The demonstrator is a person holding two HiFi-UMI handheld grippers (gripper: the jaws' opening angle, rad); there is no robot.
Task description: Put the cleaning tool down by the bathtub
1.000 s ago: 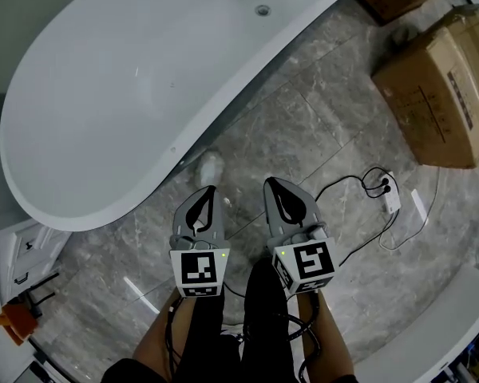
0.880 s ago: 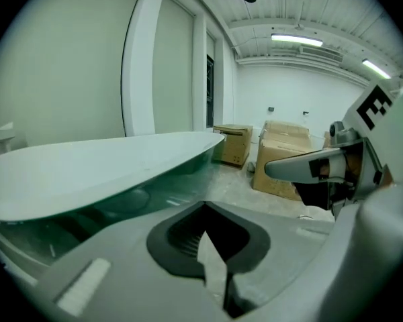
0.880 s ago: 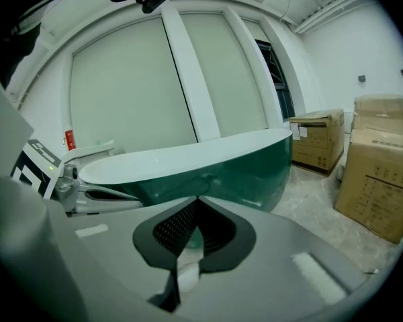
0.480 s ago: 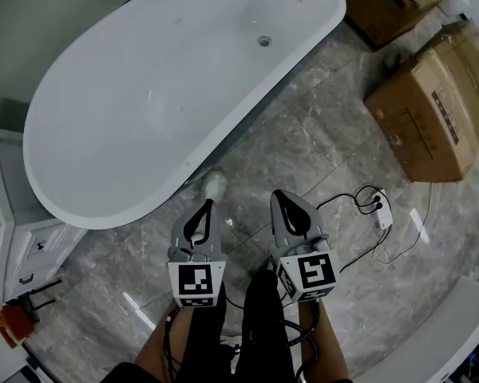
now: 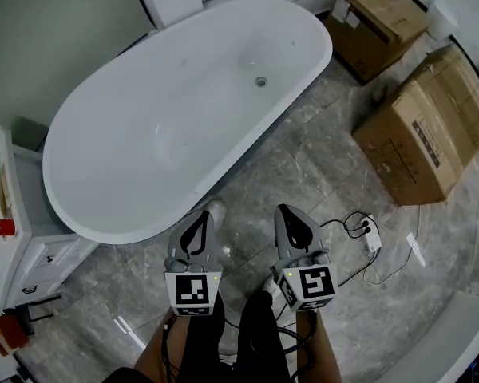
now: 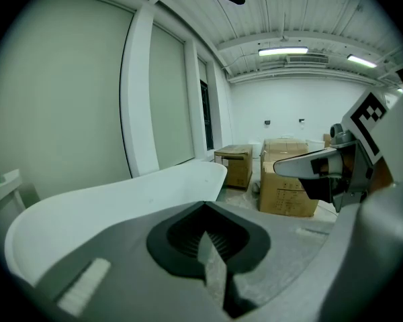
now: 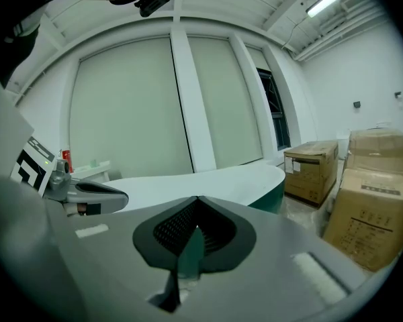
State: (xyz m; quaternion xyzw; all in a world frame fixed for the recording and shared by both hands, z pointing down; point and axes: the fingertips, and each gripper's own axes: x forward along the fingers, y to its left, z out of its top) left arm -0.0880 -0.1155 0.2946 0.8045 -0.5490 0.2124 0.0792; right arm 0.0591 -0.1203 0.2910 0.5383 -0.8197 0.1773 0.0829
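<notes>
Head view: where did the cleaning tool (image 5: 216, 211) lie?
— On the floor (image 5: 319, 150), just ahead of the left hand-held gripper (image 5: 203, 215), beside the bathtub (image 5: 168, 118). That one and the right hand-held gripper (image 5: 284, 210) had jaws closed together, empty.

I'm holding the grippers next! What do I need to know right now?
Left gripper: shut, fingers together, nothing held.
Right gripper: shut, nothing held.
A small white thing, probably the cleaning tool, lies on the floor right beside the bathtub.
Done: the tool looks put down by the tub.
Left: likely nothing; maybe check it's lying steady.
</notes>
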